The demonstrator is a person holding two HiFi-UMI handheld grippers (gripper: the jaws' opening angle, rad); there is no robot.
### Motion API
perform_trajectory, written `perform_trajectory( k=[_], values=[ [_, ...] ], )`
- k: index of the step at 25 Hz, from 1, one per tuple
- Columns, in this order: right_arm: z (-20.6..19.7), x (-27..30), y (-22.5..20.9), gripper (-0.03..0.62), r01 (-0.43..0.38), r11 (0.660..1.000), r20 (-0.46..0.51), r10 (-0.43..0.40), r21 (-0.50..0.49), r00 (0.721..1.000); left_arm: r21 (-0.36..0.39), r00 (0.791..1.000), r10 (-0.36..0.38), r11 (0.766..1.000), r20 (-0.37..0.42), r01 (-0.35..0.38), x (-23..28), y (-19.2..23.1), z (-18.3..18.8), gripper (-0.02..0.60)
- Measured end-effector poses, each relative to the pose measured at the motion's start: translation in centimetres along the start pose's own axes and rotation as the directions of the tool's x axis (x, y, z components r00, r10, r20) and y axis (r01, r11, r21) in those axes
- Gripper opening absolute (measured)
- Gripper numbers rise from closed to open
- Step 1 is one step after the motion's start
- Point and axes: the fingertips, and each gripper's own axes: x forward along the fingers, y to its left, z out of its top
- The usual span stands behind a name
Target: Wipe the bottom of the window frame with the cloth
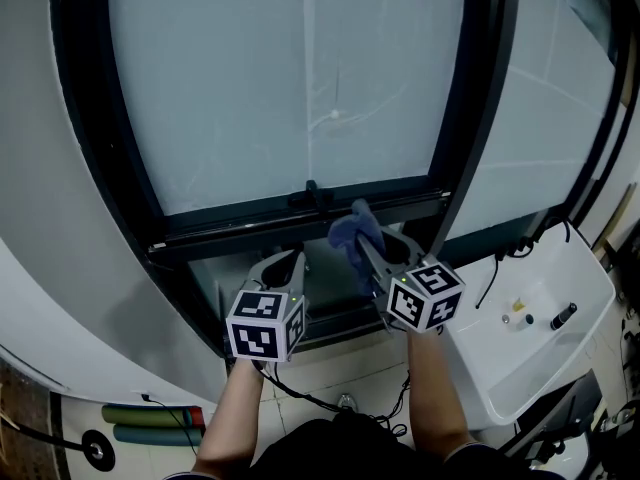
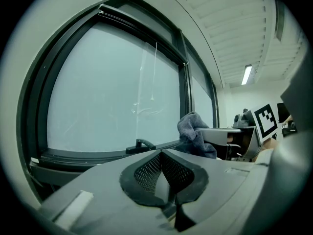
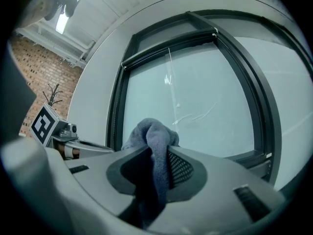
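Frosted glass fills the window frame. Near its bottom rail, right gripper clamps the blue cloth; left gripper alongside, jaws pressed together, empty.

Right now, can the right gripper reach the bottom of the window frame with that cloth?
Probably yes: the right gripper, shut on the cloth, hovers close to the bottom frame, with nothing between them.

Both bare forearms reached forward side by side, the left forearm and the right forearm each ending in a gripper. The left gripper had its jaws pressed together with nothing between them. The right gripper, just beside it, clamped a cloth that bunched out past its tips.
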Motion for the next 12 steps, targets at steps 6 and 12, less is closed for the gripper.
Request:
perform_trajectory(
  k=[6,12],
  values=[
    [-0.03,-0.24,0.12,0.098,-0.001,1.0,-0.003,0.001,0.005,1.0,0.001,1.0,-0.003,1.0,0.002,0.003,-0.13,-0.27,0.06,0.006],
    [-0.13,-0.26,0.07,0.098,0.002,1.0,-0.004,-0.002,0.011,1.0,0.004,1.0,-0.005,1.0,-0.007,0.005,-0.26,-0.22,-0.15,0.006]
  ],
)
